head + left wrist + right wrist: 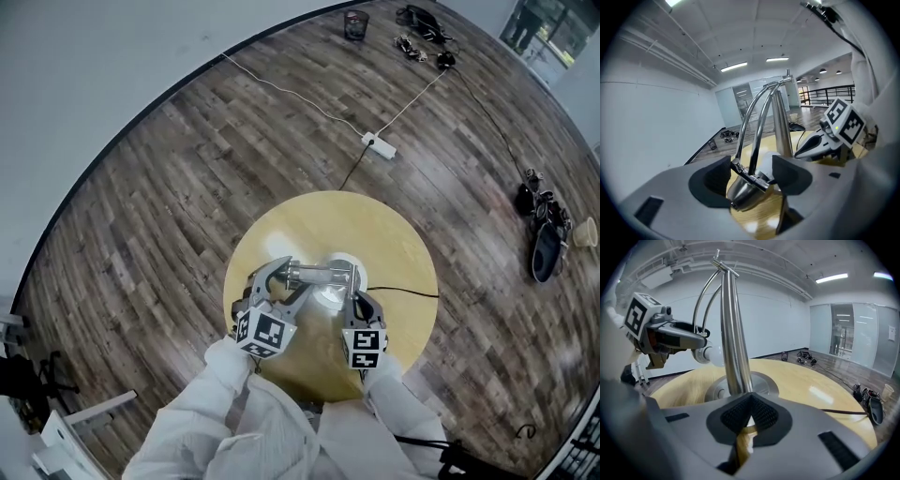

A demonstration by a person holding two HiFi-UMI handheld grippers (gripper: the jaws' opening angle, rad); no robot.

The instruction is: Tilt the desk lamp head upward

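We see left gripper (751, 174) fingers (714, 180) spread wide, not pressing the chrome desk lamp head (743, 194) between them, its axis near level, white bulb (711, 355) toward the pole (733, 343), above the round wooden surface (398, 239); right gripper (750, 416) fingers closed, empty, low beside the pole.

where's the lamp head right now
In the left gripper view the lamp head sits low at centre, between the pads of the open left claw, just left of the lamp post and above the table.
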